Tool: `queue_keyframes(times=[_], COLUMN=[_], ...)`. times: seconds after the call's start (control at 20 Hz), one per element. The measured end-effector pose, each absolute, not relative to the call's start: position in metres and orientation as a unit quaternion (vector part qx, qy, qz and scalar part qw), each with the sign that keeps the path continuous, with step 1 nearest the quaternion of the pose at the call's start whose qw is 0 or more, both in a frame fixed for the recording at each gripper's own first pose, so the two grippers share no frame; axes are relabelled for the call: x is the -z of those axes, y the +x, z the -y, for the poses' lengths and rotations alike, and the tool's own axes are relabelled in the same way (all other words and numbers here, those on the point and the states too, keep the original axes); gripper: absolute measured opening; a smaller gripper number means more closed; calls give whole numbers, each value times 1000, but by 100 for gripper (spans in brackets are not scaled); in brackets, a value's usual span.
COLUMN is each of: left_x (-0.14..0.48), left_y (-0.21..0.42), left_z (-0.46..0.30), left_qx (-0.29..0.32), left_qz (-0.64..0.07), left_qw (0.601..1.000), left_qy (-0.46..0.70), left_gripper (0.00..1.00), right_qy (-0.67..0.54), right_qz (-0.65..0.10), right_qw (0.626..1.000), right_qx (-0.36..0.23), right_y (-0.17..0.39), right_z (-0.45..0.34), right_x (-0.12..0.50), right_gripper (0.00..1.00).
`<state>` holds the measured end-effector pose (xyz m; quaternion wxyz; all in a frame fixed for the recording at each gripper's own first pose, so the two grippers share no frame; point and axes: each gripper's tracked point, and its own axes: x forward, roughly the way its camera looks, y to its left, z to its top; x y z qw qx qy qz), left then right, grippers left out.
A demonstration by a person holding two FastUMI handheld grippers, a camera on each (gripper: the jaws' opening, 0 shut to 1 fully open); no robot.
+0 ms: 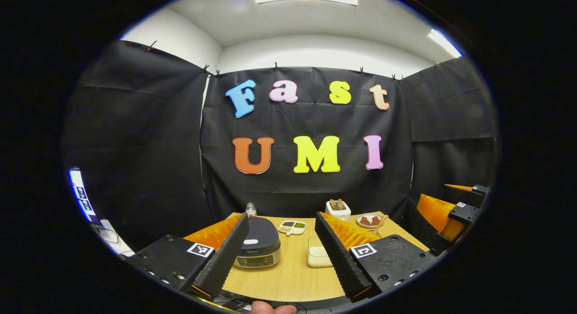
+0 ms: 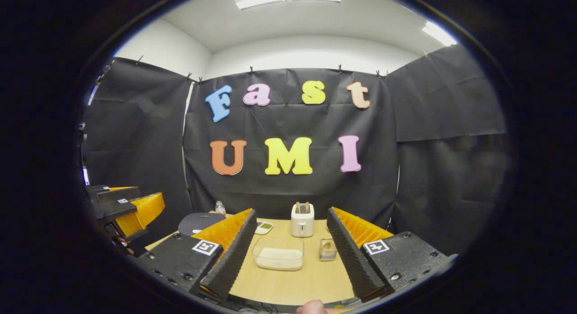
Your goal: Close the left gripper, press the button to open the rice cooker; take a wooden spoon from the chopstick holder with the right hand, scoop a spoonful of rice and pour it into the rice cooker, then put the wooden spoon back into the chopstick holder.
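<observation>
In the left gripper view, the left gripper [image 1: 281, 255] is hovering above the near edge of the wooden table [image 1: 288, 278] with its jaws spread wide and nothing between them. The rice cooker [image 1: 259, 246] is sitting just beyond the left finger, its dark lid down, so the first step, closing the claw and pressing the button, is not yet done. A clear container of rice [image 1: 318, 253] is standing to the cooker's right, and the white chopstick holder [image 1: 338, 210] with wooden handles poking up is standing farther back. The right gripper [image 1: 455, 210] is showing at the far right, off the table.

In the right gripper view, the right gripper [image 2: 290, 255] is likewise gaping wide and holding nothing. The rice container [image 2: 278, 254] is lying straight ahead between its fingers, with the chopstick holder [image 2: 302, 220] behind it and a small jar [image 2: 327, 250] beside it. The cooker's lid [image 2: 200, 223] is peeking out at left, near the left gripper [image 2: 130, 210].

The next move is likely calling for the left claw to shut fully, then descend onto the cooker's button.
</observation>
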<state>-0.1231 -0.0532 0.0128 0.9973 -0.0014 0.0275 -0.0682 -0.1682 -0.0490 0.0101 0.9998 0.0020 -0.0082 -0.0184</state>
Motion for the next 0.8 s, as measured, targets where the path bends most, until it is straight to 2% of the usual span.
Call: queue_keyframes(times=[0.8], left_x=[-14], left_y=[-129], left_z=[53], left_qx=[76], left_qz=[-21], left_qw=[997], left_qy=[5], left_gripper=[95], right_qy=[0], right_qz=[0], right_qw=[1000], right_qx=[13], right_y=[-164], right_z=[39], right_x=[-2], right_gripper=[100])
